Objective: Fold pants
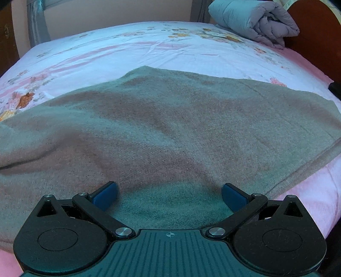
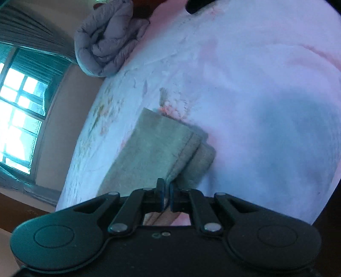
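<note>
The left gripper [image 1: 169, 197] stands with its blue pads [image 1: 105, 196] spread wide and nothing between them; it hovers low over the grey-green pants [image 1: 166, 127]. The right gripper [image 2: 166, 195] has its jaws closed together, pinching the near edge of the pants [image 2: 149, 149], whose cloth runs straight up out of the pinch.

The pants lie on the bed [image 1: 149, 49], spread across its near half. In the left wrist view they cover the sheet from the left edge almost to the right, with a seamed hem toward the bed's right side. In the right wrist view one end shows as folded layers, a stitched band lying over a lower layer.

A rolled grey quilt [image 1: 253, 20] sits at the far corner of the bed, against the wooden headboard [image 1: 315, 32]. Beyond the bed's far side, a bright window [image 2: 19, 110] with curtains shows in the right wrist view.
</note>
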